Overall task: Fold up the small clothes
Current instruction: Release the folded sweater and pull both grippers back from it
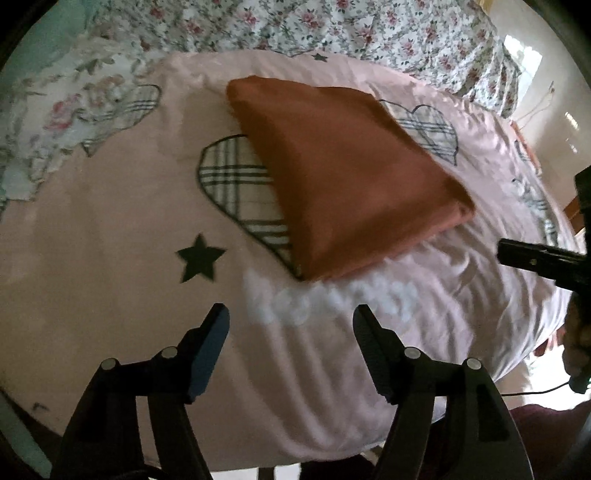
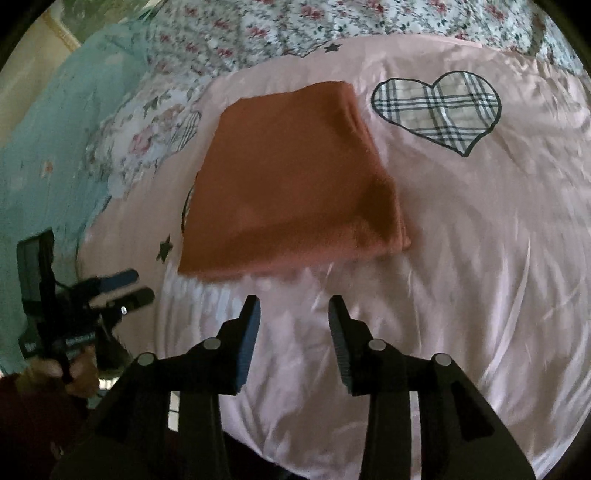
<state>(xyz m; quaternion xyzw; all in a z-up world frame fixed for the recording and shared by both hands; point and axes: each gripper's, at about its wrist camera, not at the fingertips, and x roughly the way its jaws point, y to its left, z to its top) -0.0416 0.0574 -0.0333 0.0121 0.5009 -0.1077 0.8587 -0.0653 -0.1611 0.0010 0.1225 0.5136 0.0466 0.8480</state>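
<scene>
A bed (image 2: 480,258) fills both views, spread with a pink sheet (image 1: 110,314) printed with plaid hearts (image 2: 439,107) and dark stars (image 1: 199,258), and a floral quilt (image 2: 258,26) bunched along its far side, well beyond both tools. On the sheet lies the orange-brown garment (image 2: 291,184), folded into a flat, roughly four-sided packet; it sits ahead of both tools and apart from them, its near edge a little beyond the right tool's fingertips and, in the left wrist view, ahead and to the right of the left tool's tips (image 1: 343,177). One plaid heart is half covered by the garment's left side in the left wrist view, and another lies clear to the right of it in the right wrist view. The left tool (image 1: 290,314) is angled steeply down over wrinkled sheet, its two fingers standing wide apart with nothing between them but bare bedding. The right tool (image 2: 293,302) is tilted down likewise, its fingers parted more narrowly and gripping nothing. Each tool shows at the edge of the other's view: the right one at the far right (image 1: 532,258), the left one at lower left (image 2: 122,291), with a hand (image 2: 70,373) wrapped round its grip and a dark red sleeve (image 2: 33,417) behind it
</scene>
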